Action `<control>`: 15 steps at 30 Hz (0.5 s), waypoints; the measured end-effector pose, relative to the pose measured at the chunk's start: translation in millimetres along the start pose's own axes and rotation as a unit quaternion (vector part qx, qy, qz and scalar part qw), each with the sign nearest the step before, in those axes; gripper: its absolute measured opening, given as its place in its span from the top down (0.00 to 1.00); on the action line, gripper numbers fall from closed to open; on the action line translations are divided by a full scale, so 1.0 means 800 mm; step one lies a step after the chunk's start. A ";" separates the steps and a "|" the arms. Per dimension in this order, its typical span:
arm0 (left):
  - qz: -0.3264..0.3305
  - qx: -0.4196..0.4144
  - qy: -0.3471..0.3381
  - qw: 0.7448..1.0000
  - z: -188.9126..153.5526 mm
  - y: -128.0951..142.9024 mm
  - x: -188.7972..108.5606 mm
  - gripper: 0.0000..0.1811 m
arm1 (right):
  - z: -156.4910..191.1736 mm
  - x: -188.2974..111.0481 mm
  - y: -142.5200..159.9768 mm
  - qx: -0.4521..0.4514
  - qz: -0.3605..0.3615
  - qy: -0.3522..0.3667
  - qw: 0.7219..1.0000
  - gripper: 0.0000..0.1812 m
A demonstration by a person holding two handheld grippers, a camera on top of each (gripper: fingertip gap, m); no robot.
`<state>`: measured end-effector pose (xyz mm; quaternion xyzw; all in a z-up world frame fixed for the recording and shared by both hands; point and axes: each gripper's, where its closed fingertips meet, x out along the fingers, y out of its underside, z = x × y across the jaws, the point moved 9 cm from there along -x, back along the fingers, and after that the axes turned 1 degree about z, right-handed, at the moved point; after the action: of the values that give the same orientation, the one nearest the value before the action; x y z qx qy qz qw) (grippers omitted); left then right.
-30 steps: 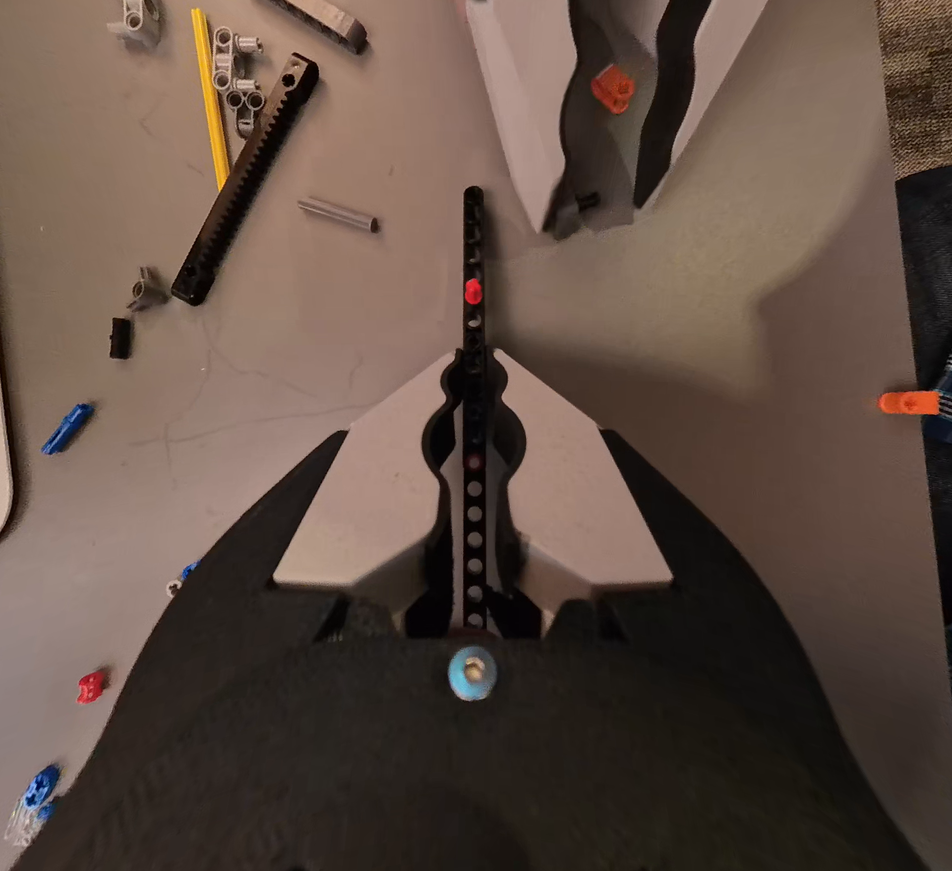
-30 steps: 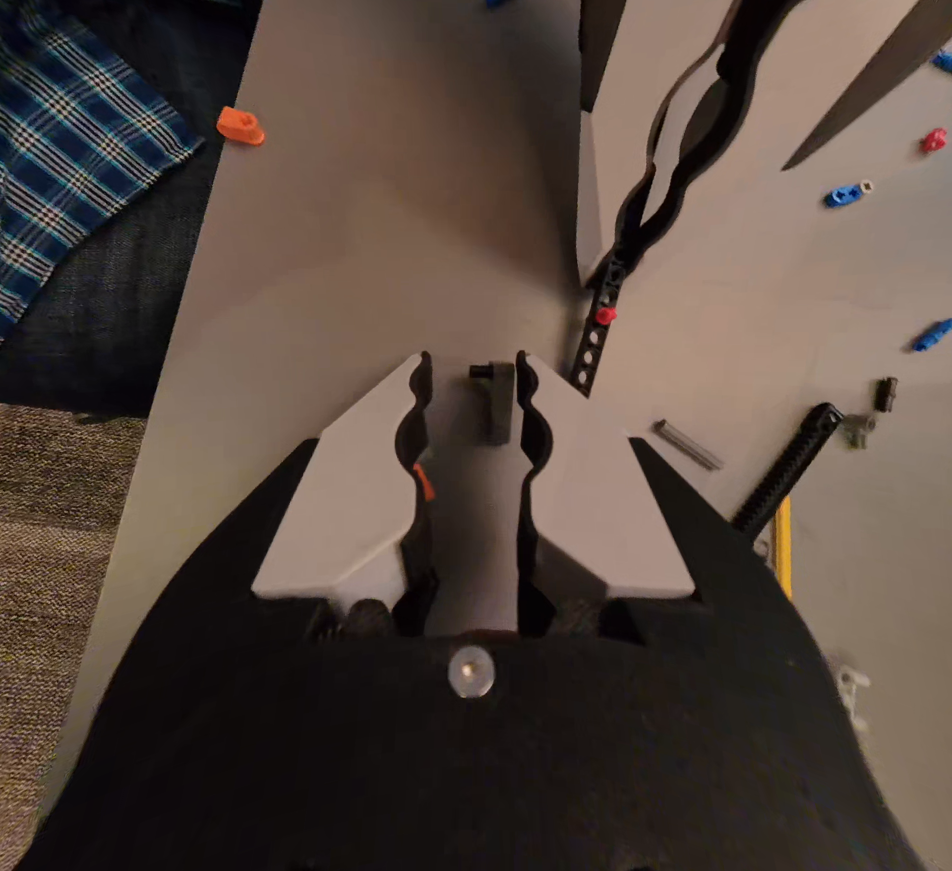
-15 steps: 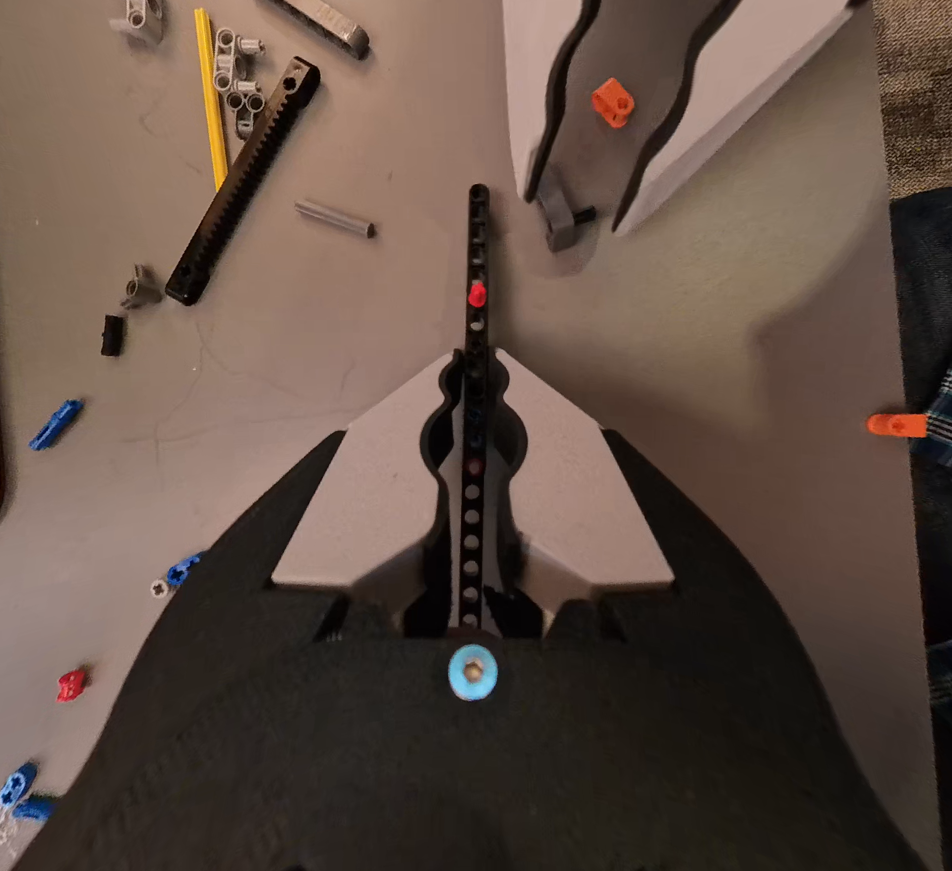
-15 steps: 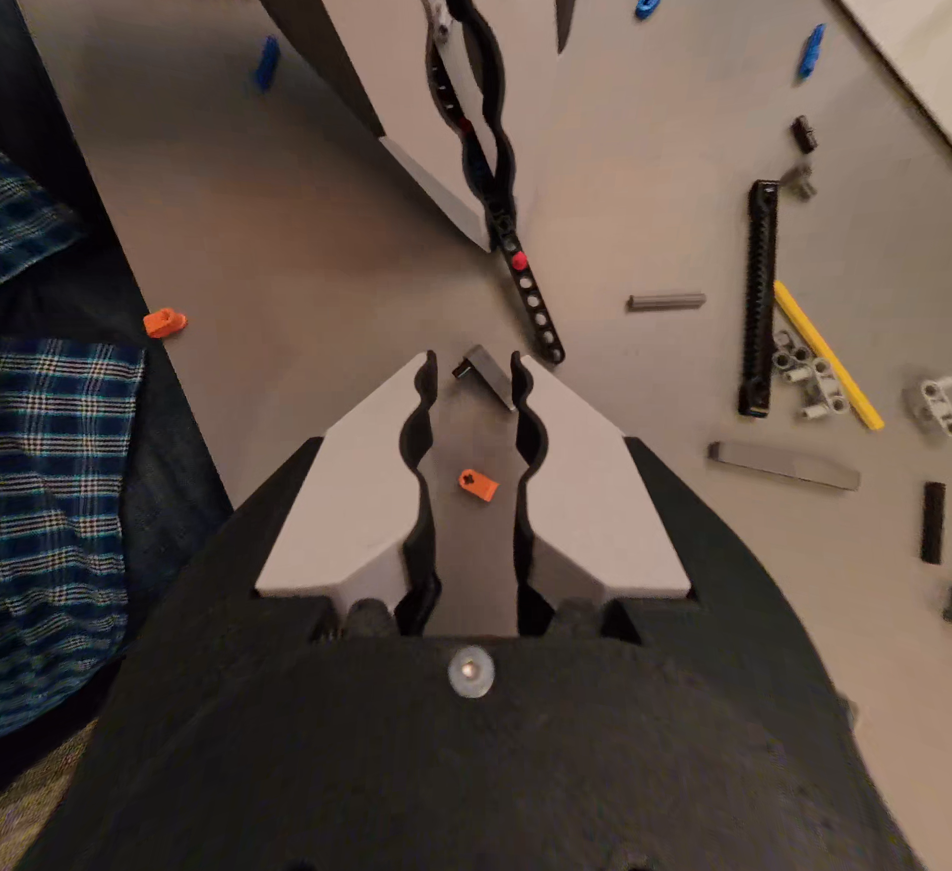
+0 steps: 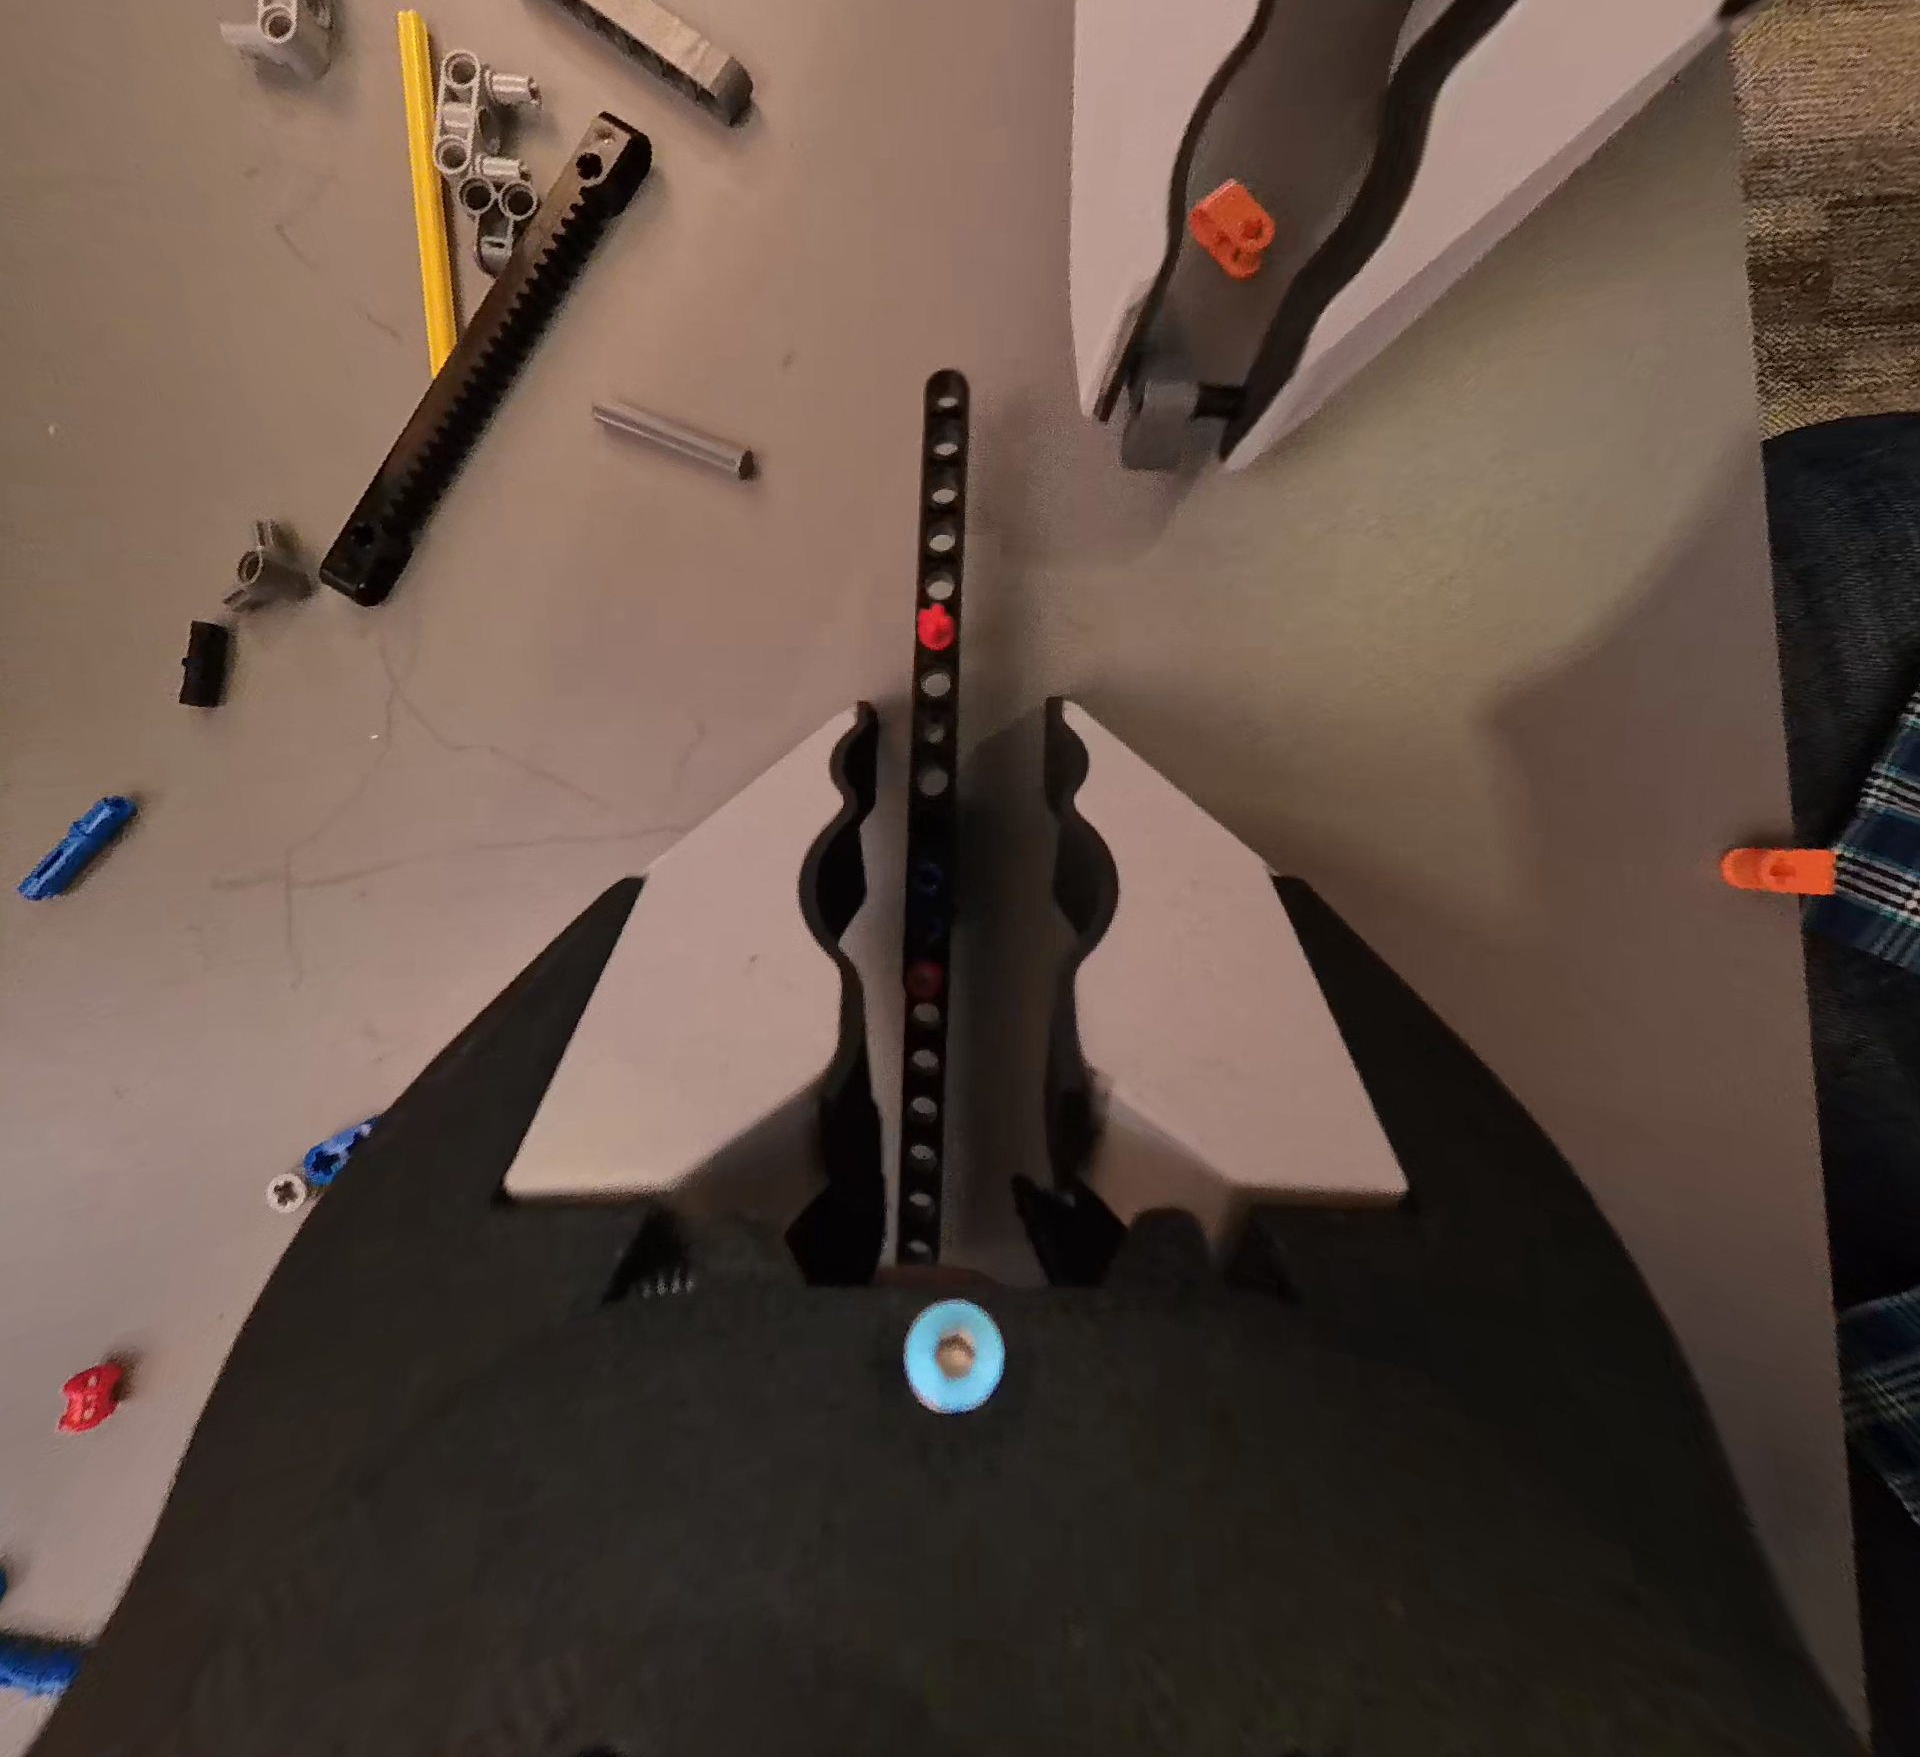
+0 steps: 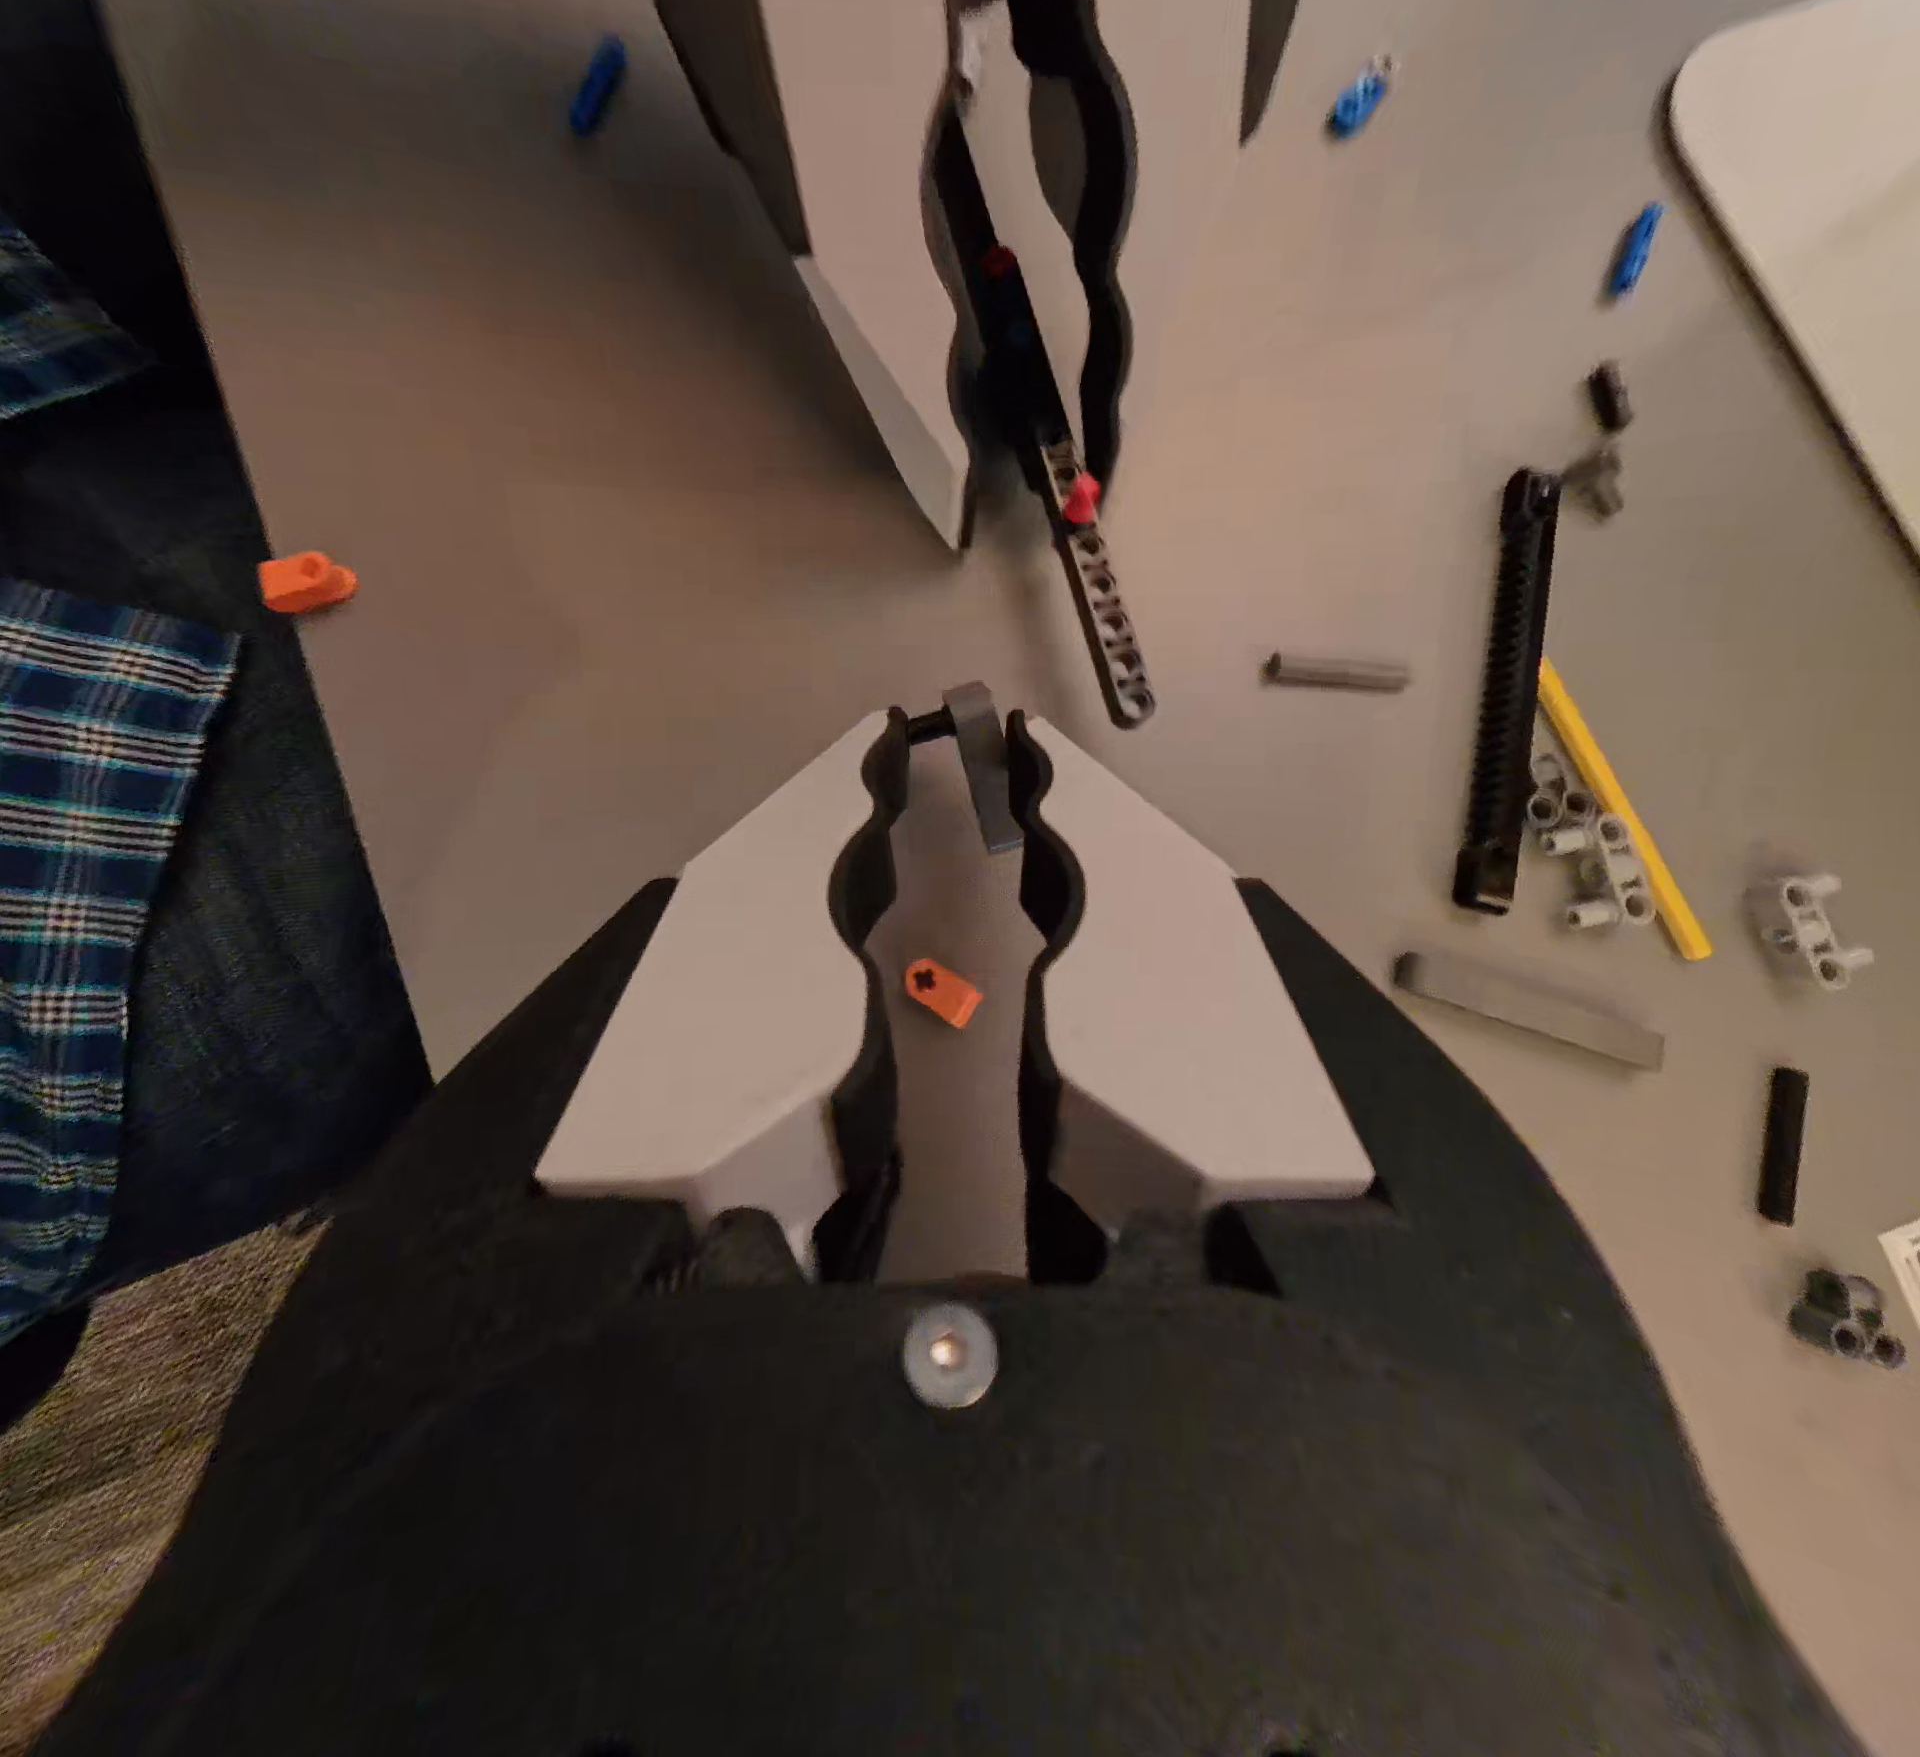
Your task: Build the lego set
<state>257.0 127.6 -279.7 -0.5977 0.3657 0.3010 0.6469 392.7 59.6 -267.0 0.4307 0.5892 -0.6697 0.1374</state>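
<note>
The left tool (image 5: 951, 720) has just opened wide, releasing the black beam (image 5: 935, 772); the right tool (image 6: 951, 731) pinches a gray piece (image 6: 982, 772), ready to join it.

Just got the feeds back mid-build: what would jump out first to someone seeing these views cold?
The long black holed beam with a red pin, lying between the left gripper's parted fingers. Ahead to its right, the right gripper pinches a small grey piece at its tips, an orange connector on the table beneath.

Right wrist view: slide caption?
Right gripper pinching a grey pin-fitted piece, orange connector lying on table below.
</note>
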 end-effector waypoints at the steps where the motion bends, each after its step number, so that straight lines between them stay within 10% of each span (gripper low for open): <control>1: 0.001 -0.002 -0.001 1.000 -0.001 0.001 0.000 0.81 | 0.000 -0.003 -0.001 -0.004 -0.011 0.003 1.000 0.91; 15: -0.177 -0.077 0.026 0.981 -0.038 -0.026 -0.068 0.79 | 0.023 -0.044 -0.031 -0.174 -0.156 0.073 0.970 0.91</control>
<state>240.8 98.2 -223.1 -0.7089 0.2467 0.1936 0.6318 388.8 38.4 -226.0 0.3508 0.7646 -0.5373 0.0611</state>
